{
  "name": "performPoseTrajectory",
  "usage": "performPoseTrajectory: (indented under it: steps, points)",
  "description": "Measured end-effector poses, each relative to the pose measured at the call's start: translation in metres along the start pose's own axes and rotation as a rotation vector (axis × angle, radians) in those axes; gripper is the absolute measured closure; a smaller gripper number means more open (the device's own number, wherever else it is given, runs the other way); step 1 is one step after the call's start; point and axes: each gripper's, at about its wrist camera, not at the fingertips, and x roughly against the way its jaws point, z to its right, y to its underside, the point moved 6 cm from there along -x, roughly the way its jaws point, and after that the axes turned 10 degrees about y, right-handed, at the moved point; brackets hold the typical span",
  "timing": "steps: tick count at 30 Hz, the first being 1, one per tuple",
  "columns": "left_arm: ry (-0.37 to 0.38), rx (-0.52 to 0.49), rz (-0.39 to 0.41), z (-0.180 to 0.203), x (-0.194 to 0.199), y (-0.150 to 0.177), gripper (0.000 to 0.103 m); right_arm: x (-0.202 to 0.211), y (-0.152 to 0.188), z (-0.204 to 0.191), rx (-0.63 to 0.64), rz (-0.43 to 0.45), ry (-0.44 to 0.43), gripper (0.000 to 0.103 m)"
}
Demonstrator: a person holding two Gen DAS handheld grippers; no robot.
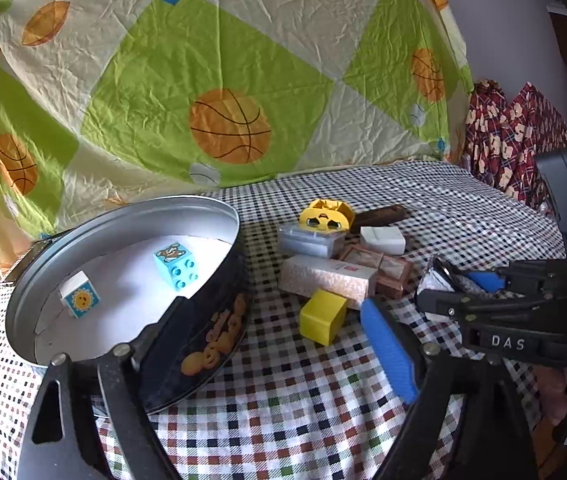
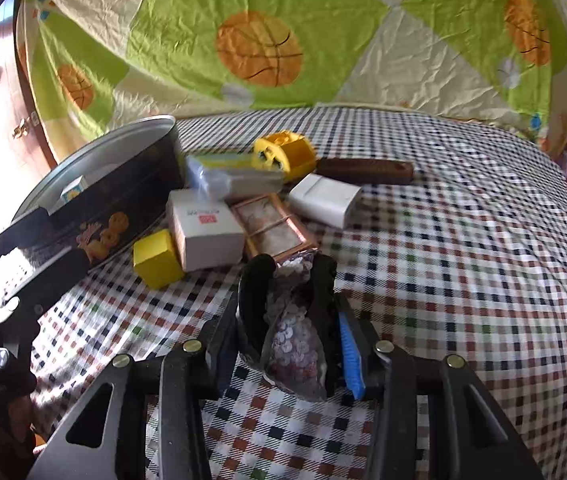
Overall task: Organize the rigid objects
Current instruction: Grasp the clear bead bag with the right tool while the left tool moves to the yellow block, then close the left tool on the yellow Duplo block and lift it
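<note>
Two toy cubes already sit in the round tin [image 1: 219, 216]: a sun cube [image 1: 80, 295] and a blue bear cube [image 1: 175, 266]. The rest is piled on the checked table [image 2: 463, 240] just right of the tin.

Right tongs [image 2: 289, 280] are closed on a clear bag of small beads [image 2: 295, 344]. The bag's long axis runs along the fingers, and its far tip sits just short of the pink framed box [image 2: 273, 226]. I can't tell whether the bag is off the cloth. The tin lies far-left of these tongs, with the yellow block [image 2: 157, 258] and white box [image 2: 207, 230] between them. My read is lift first, then swing left over the pile.

Left tongs [image 1: 283, 312] are wide open and empty. The left finger overlaps the tin's near wall in view, so contact is unclear. The blue-padded right finger [image 1: 389, 350] sits just beside the yellow block, making this the nearer tool for that block.

Open room is to the right and near side of the table. The far side is closed off by the basketball-print sheet [image 1: 227, 80]. The tin rim is the edge to clear.
</note>
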Motion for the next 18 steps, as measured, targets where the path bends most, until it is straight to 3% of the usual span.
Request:
performPoseTrajectory:
  steps: [14, 16, 18]
  points:
    - [0.094, -0.039, -0.189, 0.023, -0.047, 0.003, 0.030, 0.006, -0.002, 0.011, -0.062, 0.027, 0.027, 0.057]
    - [0.121, -0.035, -0.230, 0.026, -0.054, 0.006, 0.041, 0.007, -0.002, 0.011, -0.061, 0.028, 0.030, 0.057]
    - [0.131, -0.041, -0.258, 0.029, -0.058, 0.008, 0.042, 0.007, -0.002, 0.011, -0.060, 0.027, 0.031, 0.057]
